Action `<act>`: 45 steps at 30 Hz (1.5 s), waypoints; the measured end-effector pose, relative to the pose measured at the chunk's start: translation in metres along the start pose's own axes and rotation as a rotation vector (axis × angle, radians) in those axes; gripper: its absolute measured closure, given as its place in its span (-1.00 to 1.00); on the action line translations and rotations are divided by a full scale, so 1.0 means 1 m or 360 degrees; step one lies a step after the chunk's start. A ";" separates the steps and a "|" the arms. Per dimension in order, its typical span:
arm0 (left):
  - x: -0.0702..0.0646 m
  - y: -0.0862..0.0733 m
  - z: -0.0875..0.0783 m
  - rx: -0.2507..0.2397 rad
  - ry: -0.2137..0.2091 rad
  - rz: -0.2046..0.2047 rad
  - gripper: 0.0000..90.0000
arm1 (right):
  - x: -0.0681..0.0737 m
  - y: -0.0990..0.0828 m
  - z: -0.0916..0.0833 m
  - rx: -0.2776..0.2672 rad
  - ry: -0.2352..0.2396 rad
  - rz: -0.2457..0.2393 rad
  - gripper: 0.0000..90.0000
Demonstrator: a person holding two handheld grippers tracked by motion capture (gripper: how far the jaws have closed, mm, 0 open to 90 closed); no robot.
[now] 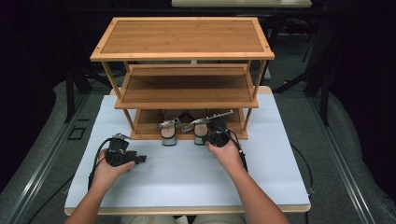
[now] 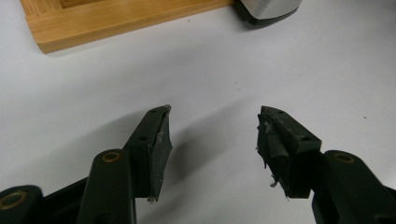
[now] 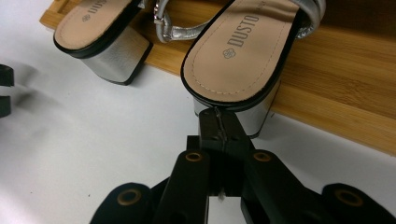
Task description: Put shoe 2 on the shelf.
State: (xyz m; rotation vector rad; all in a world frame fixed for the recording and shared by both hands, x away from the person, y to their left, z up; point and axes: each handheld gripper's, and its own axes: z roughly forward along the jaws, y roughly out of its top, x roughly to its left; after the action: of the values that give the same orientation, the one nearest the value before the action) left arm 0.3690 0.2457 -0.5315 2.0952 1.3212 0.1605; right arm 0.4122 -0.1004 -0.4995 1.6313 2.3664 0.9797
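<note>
The right tool (image 3: 219, 114), jaws pressed together and empty, is set at the heel of the right sandal (image 3: 236, 51), which runs toward 12 o'clock onto the rack (image 1: 144, 122); contact seems likely. The left tool (image 2: 212, 135) is held wide over the bench (image 1: 187, 172).

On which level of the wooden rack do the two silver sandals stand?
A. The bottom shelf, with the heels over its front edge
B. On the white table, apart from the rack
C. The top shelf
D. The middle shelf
A: in the high view both silver sandals sit on the bottom shelf of the wooden rack, and their block heels hang over its front edge above the white table.
</note>
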 end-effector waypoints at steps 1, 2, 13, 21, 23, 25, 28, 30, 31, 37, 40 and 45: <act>0.000 0.000 0.000 -0.0002 -0.0003 0.0009 0.00 | 0.001 0.000 0.000 0.0014 -0.0013 0.0002 1.00; -0.001 0.000 0.000 -0.0001 -0.0010 0.0012 0.03 | 0.002 -0.001 0.001 0.0022 -0.0029 -0.0010 1.00; -0.003 0.001 0.003 0.0001 -0.0016 0.0019 0.13 | 0.001 -0.002 0.001 0.0004 -0.0023 -0.0006 0.96; -0.003 0.002 0.004 -0.0007 -0.0019 0.0018 0.13 | 0.000 -0.003 0.001 -0.0003 0.0016 0.0009 0.83; -0.003 0.004 0.005 0.0000 -0.0020 0.0024 0.15 | 0.001 -0.005 -0.002 -0.0024 0.0009 0.0014 0.80; -0.004 0.005 0.005 0.0003 -0.0019 0.0024 0.16 | 0.001 -0.006 -0.002 -0.0029 0.0008 0.0021 0.80; -0.005 0.007 0.008 -0.0002 -0.0020 0.0022 0.24 | -0.001 -0.009 -0.007 -0.0035 0.0022 0.0018 0.78; -0.006 0.011 0.010 0.0006 -0.0006 0.0033 0.32 | -0.005 -0.013 -0.012 -0.0050 -0.0004 0.0018 0.78; -0.006 0.011 0.010 0.0006 -0.0006 0.0033 0.34 | -0.005 -0.013 -0.012 -0.0050 -0.0004 0.0018 0.78; -0.008 0.022 0.014 0.0006 0.0018 0.0029 0.35 | -0.017 -0.017 -0.019 -0.0074 -0.0048 0.0038 0.79; -0.009 0.029 0.015 -0.0015 0.0015 0.0020 0.35 | -0.019 -0.017 -0.020 -0.0079 -0.0056 0.0056 0.79; -0.012 0.041 0.020 -0.0022 0.0004 0.0020 0.33 | -0.023 -0.017 -0.019 -0.0087 -0.0066 0.0071 0.79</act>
State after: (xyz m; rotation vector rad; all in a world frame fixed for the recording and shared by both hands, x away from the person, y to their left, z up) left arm 0.4034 0.2149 -0.5211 2.0928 1.3055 0.1772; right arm 0.4007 -0.1327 -0.5001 1.6751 2.2657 0.9987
